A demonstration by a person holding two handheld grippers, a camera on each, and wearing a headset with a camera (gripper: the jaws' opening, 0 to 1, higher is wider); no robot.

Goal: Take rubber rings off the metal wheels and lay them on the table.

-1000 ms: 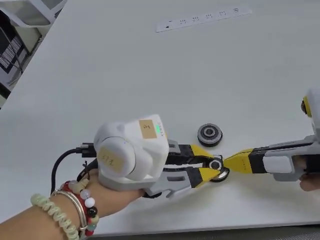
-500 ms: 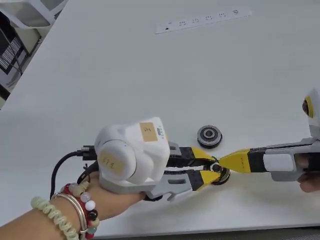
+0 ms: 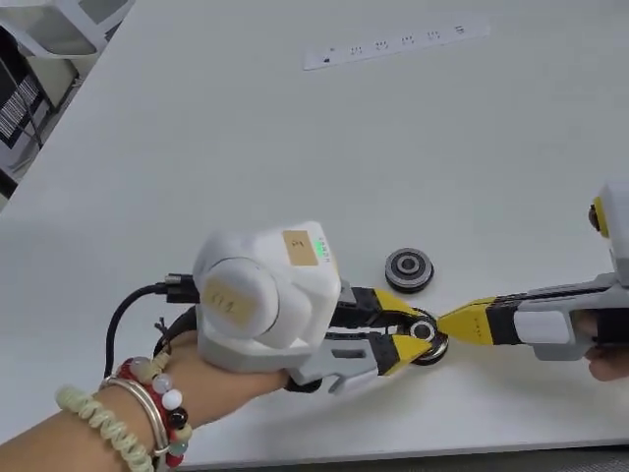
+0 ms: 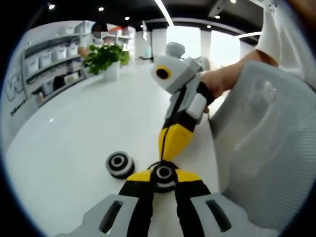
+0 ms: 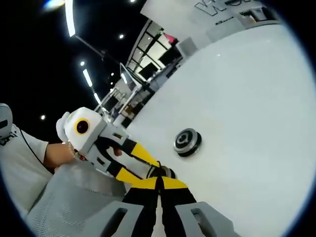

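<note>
- The left gripper (image 3: 424,332) has its fingers (image 4: 137,176) narrowed onto a small metal wheel (image 4: 163,173), one yellow tip on each side of it.
- In the head view that wheel lies low on the white tabletop (image 3: 295,147), and the fingers cover much of its rim.
- The right gripper (image 3: 444,323) comes in from the opposite side, its point meeting the wheel just in front of the left tips.
- Its fingers (image 5: 174,183) are drawn nearly together, with only a thin dark slit between them.
- A thin black line shows at that point in the left gripper view. It is too fine to tell whether it is a rubber ring (image 4: 159,163), or whether the right fingers pinch it.
- In the right gripper view the held wheel is mostly hidden behind the fingers' own tips.
- A second wheel (image 3: 409,268) lies flat on the tabletop near the fingers, apart from both pairs, its dark band still on.
- A hand (image 3: 211,379) holds the left gripper, largely under its white housing.
- The right gripper's body is cut off by the edge of the head view.
- A power strip (image 3: 393,44) lies far beyond the fingers.
</note>
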